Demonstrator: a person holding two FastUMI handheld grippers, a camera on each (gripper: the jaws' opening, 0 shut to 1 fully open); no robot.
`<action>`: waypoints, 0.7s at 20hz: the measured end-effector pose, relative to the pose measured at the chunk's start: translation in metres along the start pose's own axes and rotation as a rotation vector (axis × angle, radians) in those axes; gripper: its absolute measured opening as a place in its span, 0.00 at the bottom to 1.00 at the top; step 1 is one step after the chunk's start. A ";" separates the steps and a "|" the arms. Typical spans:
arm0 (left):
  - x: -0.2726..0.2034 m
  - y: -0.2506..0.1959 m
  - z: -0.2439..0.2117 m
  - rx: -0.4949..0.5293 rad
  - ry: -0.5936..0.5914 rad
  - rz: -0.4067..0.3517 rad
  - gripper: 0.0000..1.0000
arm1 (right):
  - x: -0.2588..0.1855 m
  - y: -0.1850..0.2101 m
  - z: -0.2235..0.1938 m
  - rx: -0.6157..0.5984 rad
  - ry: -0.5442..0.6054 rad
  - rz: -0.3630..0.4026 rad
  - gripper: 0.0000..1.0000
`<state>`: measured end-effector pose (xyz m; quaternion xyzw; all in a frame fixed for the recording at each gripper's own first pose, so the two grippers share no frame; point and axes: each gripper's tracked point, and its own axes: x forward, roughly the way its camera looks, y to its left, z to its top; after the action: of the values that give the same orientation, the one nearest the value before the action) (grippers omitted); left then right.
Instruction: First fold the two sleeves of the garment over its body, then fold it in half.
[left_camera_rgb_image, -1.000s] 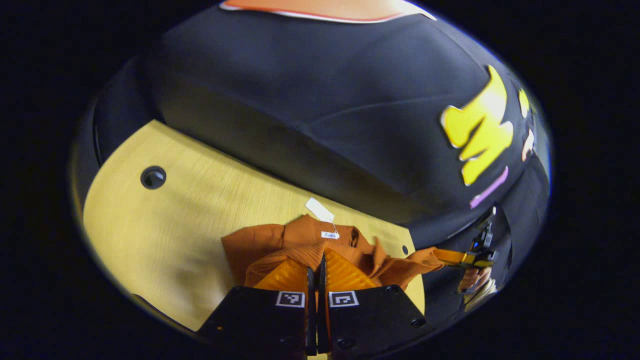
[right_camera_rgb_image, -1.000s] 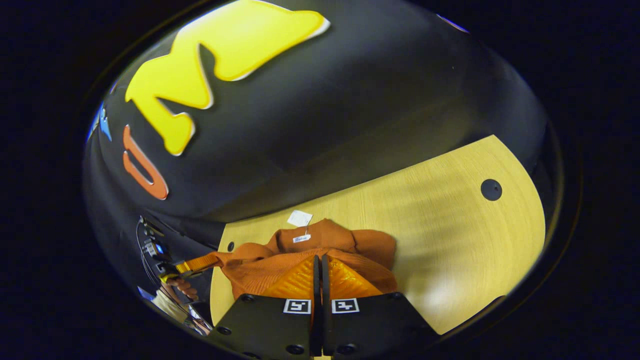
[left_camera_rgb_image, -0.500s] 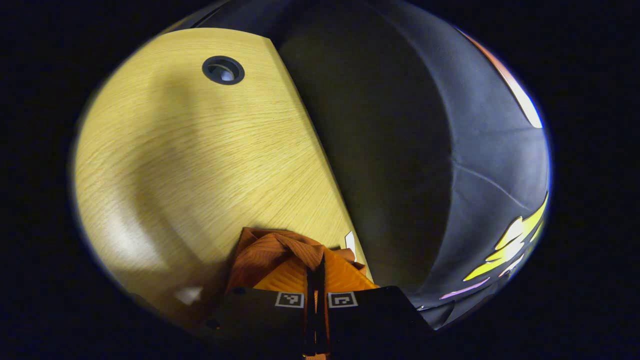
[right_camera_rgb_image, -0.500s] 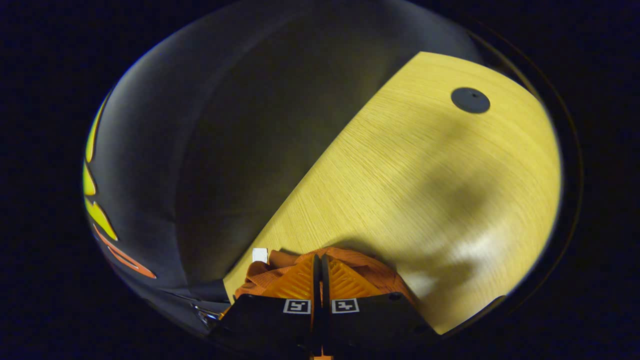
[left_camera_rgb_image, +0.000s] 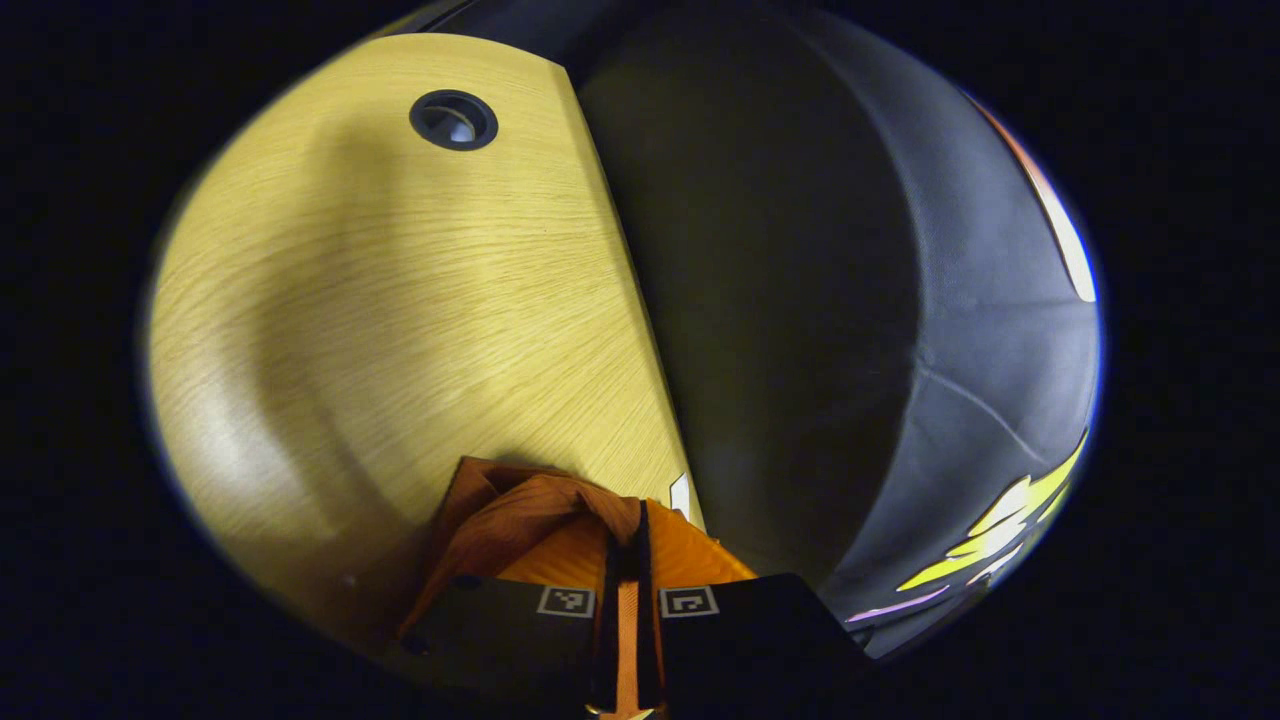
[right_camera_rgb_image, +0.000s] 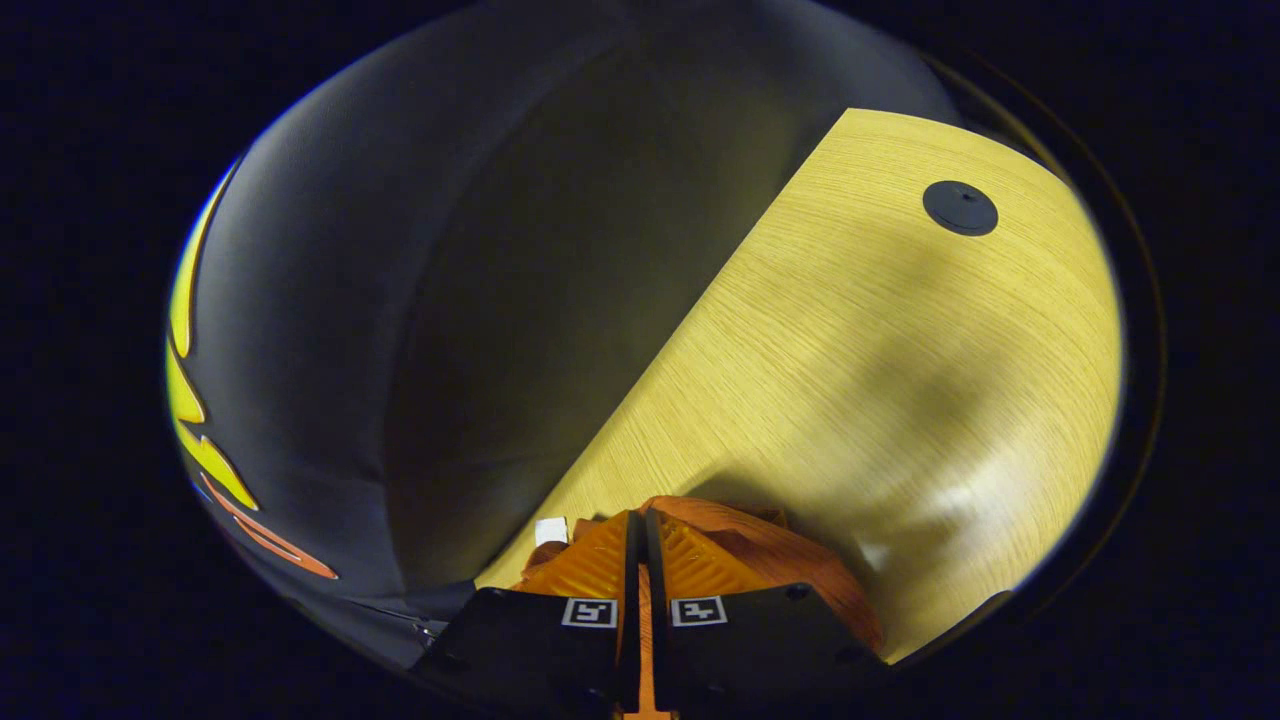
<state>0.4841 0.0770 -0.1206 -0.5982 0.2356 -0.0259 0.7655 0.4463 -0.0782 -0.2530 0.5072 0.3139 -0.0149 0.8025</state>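
In the left gripper view, the left gripper (left_camera_rgb_image: 625, 530) has its fingers drawn together on a bunched fold of the rust-orange garment (left_camera_rgb_image: 515, 510), and a strip of the fabric shows in the narrow slit between them. The garment lies on the light wooden tabletop (left_camera_rgb_image: 400, 300), gathered right at the fingers, close to the tabletop's edge beside the black booth wall (left_camera_rgb_image: 850, 300). A small white tag (left_camera_rgb_image: 681, 495) stands up from the cloth just beside the fingers, on the wall side. A round dark grommet hole (left_camera_rgb_image: 453, 119) sits in the tabletop well away from the garment, toward the far end.

In the right gripper view, the right gripper (right_camera_rgb_image: 637, 540) is likewise closed on the garment (right_camera_rgb_image: 770, 545), with orange fabric visible between its fingers. The cloth bulges out beside the fingers on the tabletop (right_camera_rgb_image: 880, 350), and the white tag (right_camera_rgb_image: 551, 530) lies just beside them on the side nearer the booth wall (right_camera_rgb_image: 400, 300). A round dark grommet cap (right_camera_rgb_image: 960, 207) sits in the tabletop well apart from the garment, near the far end. Soft shadows fall across the wood between the garment and the cap.
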 end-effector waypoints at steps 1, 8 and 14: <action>0.004 -0.003 0.002 -0.018 -0.001 -0.013 0.14 | 0.000 -0.001 0.006 0.009 -0.015 0.000 0.05; 0.007 -0.021 0.009 -0.110 -0.007 -0.109 0.63 | -0.016 0.016 0.025 0.081 -0.088 0.075 0.19; -0.007 -0.042 0.027 -0.052 -0.054 -0.138 0.96 | -0.053 0.058 -0.004 0.032 -0.023 0.150 0.70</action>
<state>0.4989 0.0921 -0.0743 -0.6330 0.1737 -0.0565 0.7523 0.4222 -0.0623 -0.1799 0.5419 0.2655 0.0346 0.7966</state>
